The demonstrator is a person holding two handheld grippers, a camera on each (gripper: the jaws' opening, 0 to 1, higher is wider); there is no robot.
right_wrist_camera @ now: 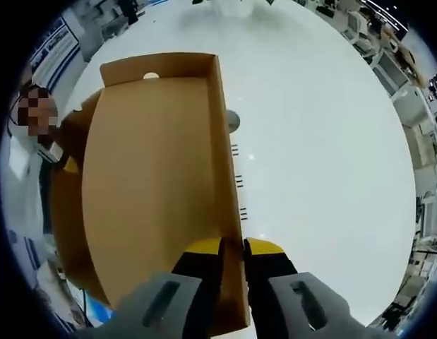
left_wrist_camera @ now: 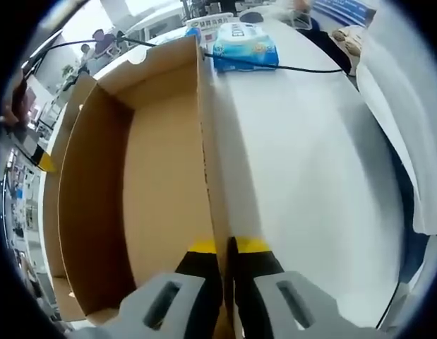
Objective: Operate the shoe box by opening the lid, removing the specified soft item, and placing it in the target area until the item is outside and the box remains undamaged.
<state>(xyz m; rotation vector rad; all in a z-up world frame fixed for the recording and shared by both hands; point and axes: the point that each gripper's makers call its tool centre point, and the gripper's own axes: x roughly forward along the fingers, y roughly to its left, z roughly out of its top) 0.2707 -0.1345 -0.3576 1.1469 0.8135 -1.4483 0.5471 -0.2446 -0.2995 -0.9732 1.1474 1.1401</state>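
The brown cardboard shoe-box lid [left_wrist_camera: 162, 191] is turned so that its hollow inside faces the left gripper view. My left gripper [left_wrist_camera: 224, 248] is shut on the lid's long side wall, one yellow-tipped jaw inside and one outside. In the right gripper view the same lid [right_wrist_camera: 154, 183] has a round finger hole in its far end wall. There my right gripper [right_wrist_camera: 232, 247] is shut on the long side wall near the closest corner. A darker cardboard part, apparently the box base [right_wrist_camera: 66, 226], lies under the lid at the left.
A white table [left_wrist_camera: 310, 176] stretches right of the lid. A blue-and-white tissue pack [left_wrist_camera: 245, 49] lies at its far end, with a black cable [left_wrist_camera: 310, 69] running past it. White cloth [left_wrist_camera: 409, 106] hangs at the right. A glossy white surface [right_wrist_camera: 324, 141] spreads beyond the lid.
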